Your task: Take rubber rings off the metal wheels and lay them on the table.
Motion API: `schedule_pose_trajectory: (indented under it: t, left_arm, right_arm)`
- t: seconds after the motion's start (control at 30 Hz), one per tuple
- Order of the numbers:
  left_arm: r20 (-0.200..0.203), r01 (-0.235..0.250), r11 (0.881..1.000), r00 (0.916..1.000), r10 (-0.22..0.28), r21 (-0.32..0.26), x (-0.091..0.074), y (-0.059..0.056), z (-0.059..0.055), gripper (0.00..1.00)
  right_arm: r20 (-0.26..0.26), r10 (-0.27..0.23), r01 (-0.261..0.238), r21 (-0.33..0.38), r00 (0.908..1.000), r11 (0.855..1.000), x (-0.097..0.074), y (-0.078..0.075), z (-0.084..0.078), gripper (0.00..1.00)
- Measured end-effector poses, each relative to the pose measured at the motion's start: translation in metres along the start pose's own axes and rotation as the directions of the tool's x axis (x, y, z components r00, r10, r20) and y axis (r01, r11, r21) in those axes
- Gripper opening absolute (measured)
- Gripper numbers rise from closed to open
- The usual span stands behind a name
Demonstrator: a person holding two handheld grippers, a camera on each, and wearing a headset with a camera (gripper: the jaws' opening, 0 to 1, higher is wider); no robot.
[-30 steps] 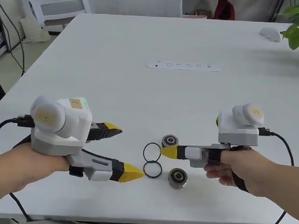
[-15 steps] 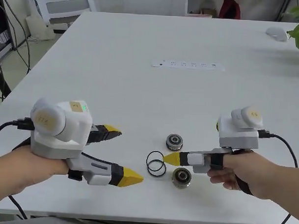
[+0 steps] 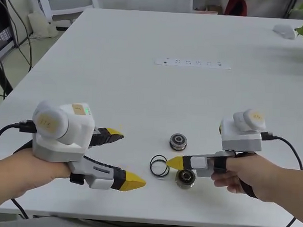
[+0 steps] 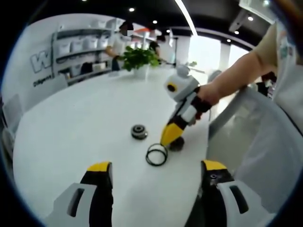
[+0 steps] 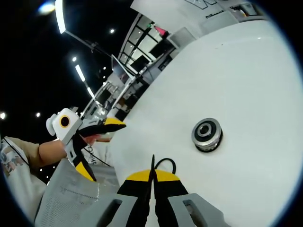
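Right gripper (image 3: 172, 162) has slid back beside the near metal wheel (image 3: 185, 177), jaws closed at two overlapped black rubber rings (image 3: 159, 166), maybe nipping one. Left gripper (image 3: 131, 158) hangs wide open, empty.

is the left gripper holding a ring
No, the left gripper has its jaws wide open with nothing between them; the rings lie on the table.

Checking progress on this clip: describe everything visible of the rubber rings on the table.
Two thin black rubber rings lie flat on the white table, overlapping each other, clear of the nearer metal wheel. Both look round and unstretched. The right gripper, its yellow fingers shut, points at them from close beside; whether it touches them cannot be told.
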State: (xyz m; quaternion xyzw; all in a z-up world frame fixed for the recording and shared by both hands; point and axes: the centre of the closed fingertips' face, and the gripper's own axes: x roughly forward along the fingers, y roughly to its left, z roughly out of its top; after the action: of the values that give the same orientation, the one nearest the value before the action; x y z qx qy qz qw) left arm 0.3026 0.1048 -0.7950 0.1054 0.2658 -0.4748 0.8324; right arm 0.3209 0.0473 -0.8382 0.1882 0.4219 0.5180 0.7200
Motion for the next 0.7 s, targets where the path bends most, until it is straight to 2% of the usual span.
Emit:
schedule_pose_trajectory:
  t: [0.2,0.7]
  left_arm:
    - [-0.006,0.001,1.0,1.0,-0.001,-0.003,-0.0006,0.0001,-0.0019,0.77]
    - [-0.018,0.017,1.0,0.9997,-0.017,-0.008,0.0047,-0.0011,-0.0043,0.76]
  right_arm:
    - [-0.005,-0.011,0.011,0.001,0.9999,1.0,0.0012,-0.0065,-0.0009,0.0]
    - [-0.006,-0.023,0.022,-0.006,0.9997,1.0,0.003,-0.0095,-0.0004,0.0]
